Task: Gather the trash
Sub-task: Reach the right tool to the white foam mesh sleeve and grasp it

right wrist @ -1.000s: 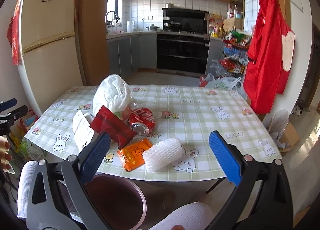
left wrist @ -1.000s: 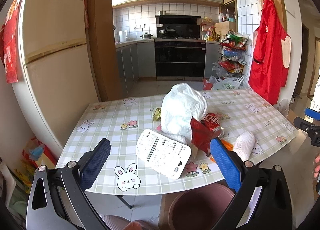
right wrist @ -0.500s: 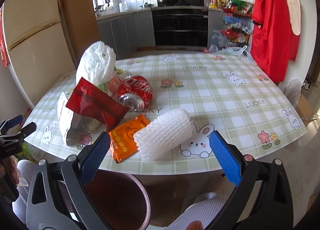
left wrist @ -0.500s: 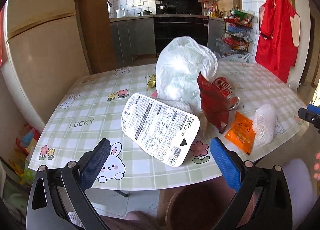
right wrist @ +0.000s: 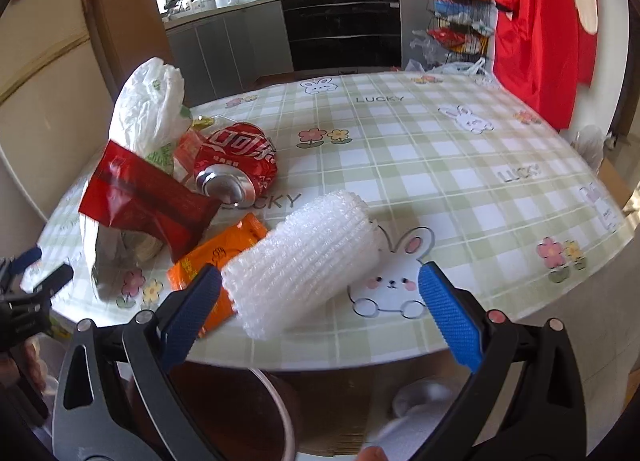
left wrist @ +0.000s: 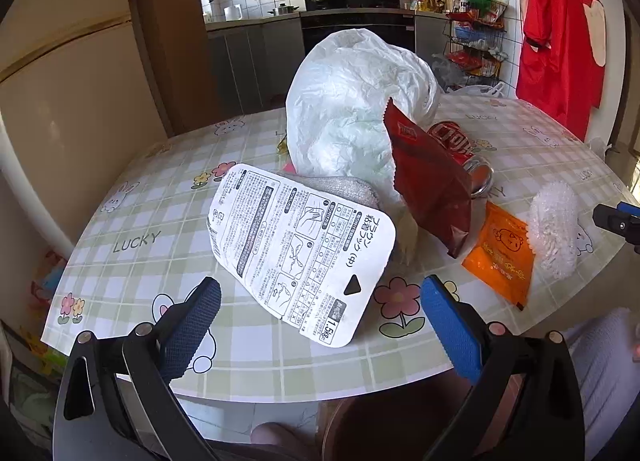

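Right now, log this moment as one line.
left gripper: open, facing white printed package | right gripper: open, facing foam net roll | held: nothing | bin: below table edge

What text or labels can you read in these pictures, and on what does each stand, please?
"LUCKY": tablecloth.
"1.5kg" and "(中)": white card; its fine print is too small.
Red can: white brand lettering, not legible to me.
Orange packet and red bag: print too blurred.
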`<state>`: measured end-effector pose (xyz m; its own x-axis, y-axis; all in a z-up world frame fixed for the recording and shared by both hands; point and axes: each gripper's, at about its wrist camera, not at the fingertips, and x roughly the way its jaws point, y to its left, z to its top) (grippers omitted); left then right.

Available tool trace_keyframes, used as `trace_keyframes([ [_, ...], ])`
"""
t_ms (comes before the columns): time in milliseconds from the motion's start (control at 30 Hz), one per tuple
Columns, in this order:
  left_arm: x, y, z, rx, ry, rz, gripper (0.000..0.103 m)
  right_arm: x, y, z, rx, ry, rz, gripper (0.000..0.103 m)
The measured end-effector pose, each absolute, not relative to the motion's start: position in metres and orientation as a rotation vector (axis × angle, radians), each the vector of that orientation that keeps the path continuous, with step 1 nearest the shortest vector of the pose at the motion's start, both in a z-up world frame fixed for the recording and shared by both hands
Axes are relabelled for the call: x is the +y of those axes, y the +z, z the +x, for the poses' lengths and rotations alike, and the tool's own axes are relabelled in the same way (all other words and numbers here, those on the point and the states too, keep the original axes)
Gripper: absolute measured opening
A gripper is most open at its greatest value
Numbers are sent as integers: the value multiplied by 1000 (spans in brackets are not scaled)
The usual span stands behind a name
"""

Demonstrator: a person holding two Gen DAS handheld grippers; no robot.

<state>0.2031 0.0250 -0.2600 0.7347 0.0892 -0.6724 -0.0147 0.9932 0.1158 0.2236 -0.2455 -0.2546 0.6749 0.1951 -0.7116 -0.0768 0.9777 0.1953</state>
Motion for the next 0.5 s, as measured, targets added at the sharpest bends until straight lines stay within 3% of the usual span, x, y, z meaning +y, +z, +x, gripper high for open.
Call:
trace_keyframes([
  [333,42,-259,192,720,79,11,93,-244,-300,274,923,80,301,96],
  [500,48,-257,189,717,74,-7,84,-249,-303,270,927,152,338,69],
])
